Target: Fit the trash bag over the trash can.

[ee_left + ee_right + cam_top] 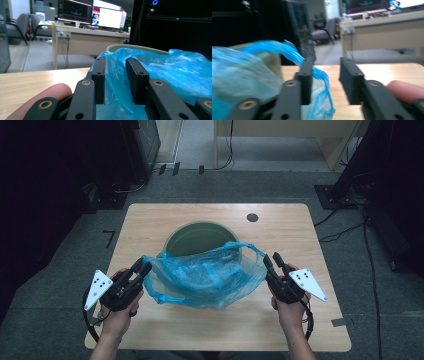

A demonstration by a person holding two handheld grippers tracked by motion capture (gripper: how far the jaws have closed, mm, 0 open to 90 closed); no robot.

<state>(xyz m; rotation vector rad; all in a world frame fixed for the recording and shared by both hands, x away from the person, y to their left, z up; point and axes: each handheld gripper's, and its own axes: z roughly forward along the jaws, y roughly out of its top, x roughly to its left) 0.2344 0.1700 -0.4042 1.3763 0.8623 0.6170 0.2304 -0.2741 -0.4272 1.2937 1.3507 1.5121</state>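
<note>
left gripper (116, 80): jaws spread w/ bag (205, 275) film between, 9 o'clock
right gripper (324, 82): spread too, 3 o'clock
risk: we'd lose the bag, bin (200, 236) tips

No lettering can be read on anything here.

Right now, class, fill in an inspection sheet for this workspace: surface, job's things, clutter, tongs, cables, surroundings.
Surface: light wooden table, with a round dark grommet near the far edge.
Job's things: green bin; blue plastic bag draped over its near rim.
Clutter: nothing seen.
Tongs: left tongs open, bag film between the jaws; right tongs open, bag edge beside one jaw.
Cables: floor cables right of the table.
Surroundings: grey carpet, desk with monitors.
</note>
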